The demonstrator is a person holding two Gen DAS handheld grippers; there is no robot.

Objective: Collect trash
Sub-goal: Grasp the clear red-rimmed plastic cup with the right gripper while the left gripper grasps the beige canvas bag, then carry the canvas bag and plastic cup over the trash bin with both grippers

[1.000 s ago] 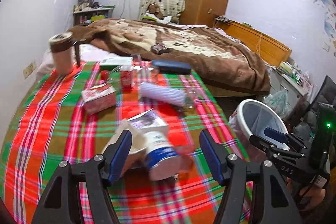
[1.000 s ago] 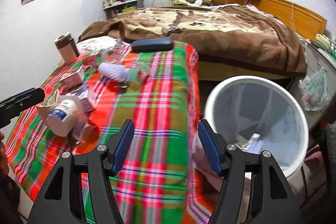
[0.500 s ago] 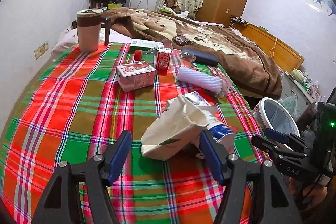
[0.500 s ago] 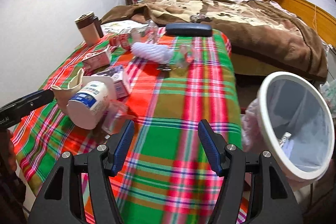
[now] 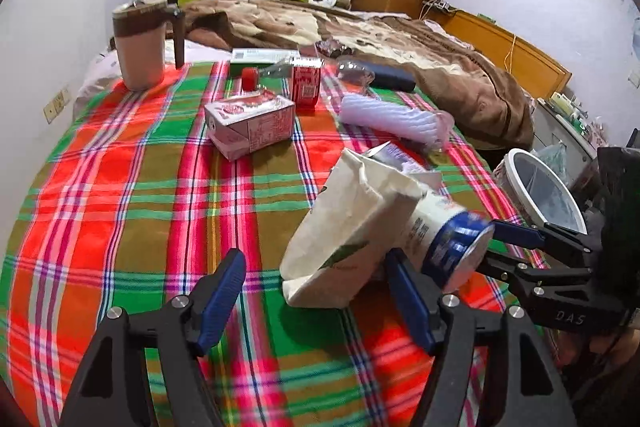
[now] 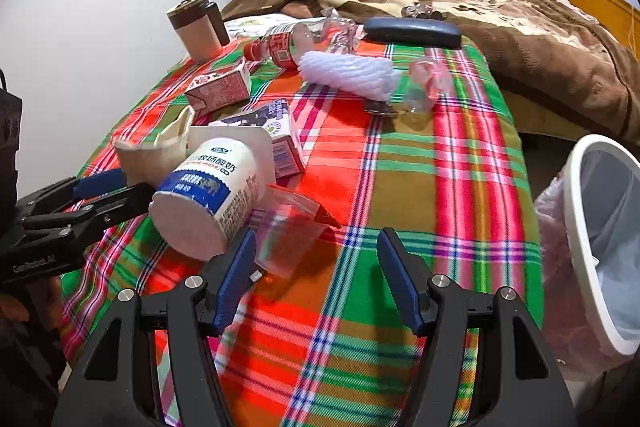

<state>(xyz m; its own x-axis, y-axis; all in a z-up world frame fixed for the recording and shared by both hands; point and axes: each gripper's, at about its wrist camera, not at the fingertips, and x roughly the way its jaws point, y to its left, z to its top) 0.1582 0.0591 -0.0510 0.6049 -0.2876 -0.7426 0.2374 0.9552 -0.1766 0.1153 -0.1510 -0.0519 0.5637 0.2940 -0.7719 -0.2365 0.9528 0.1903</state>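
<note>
1. The trash lies on the plaid cloth point(image 5: 120, 211): a cream paper bag point(image 5: 352, 223), a yogurt tub point(image 6: 208, 195) on its side against the bag, a clear plastic cup point(image 6: 286, 233) just beside the tub, two cartons, a bottle and a white roll farther back. The bin point(image 6: 600, 239) stands off the cloth's edge on the right gripper's side.
2. The left gripper point(image 5: 316, 299) points down at the bag's near corner. Its jaws are opening and nothing is pinched; the bag sits partly between them, nearer the right-hand finger.
3. The right gripper point(image 6: 316, 275) has its fingers spread and empty. The cup and the tub's rim lie just ahead of its left-hand finger.
4. Judgement: the step in hand is the approach to this near pile.
5. To do it well, centre the bag between the left fingers before closing, and take a folded edge, since thin paper is likely to crumple or slip.
6. Shift the right gripper leftward so the cup sits squarely between the fingers; close gently, as the cup will probably buckle.
7. The tub leans on the bag and may roll once the bag lifts.
</note>
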